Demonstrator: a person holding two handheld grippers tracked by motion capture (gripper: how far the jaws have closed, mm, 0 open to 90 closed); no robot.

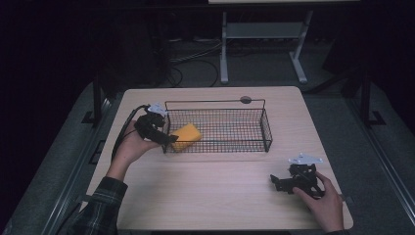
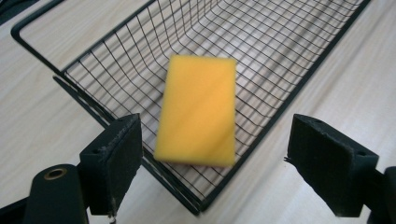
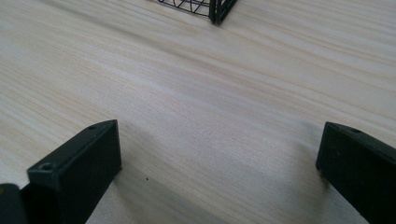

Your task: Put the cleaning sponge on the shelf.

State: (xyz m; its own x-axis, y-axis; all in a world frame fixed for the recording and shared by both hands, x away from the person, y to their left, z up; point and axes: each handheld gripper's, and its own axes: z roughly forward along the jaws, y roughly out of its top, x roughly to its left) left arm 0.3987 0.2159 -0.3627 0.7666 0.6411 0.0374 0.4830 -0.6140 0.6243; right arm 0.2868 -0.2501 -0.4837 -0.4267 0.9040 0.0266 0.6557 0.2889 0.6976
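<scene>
A yellow sponge (image 1: 186, 135) lies at the left end of a black wire basket (image 1: 266, 128) in the middle of the table. In the left gripper view the sponge (image 2: 198, 109) is blurred and sits free inside the basket (image 2: 84, 100), apart from both jaws. My left gripper (image 1: 169, 139) hovers at the basket's left end, open, with its jaws on either side of the corner (image 2: 212, 175). My right gripper (image 1: 275, 182) rests low over bare wood at the front right, open and empty (image 3: 219, 172).
The light wooden table (image 1: 215, 191) has bare wood in front of the basket. A small dark round inset (image 1: 245, 100) sits near the far edge. A basket corner (image 3: 215, 10) shows at the top of the right gripper view. A white frame (image 1: 224, 44) stands beyond the table.
</scene>
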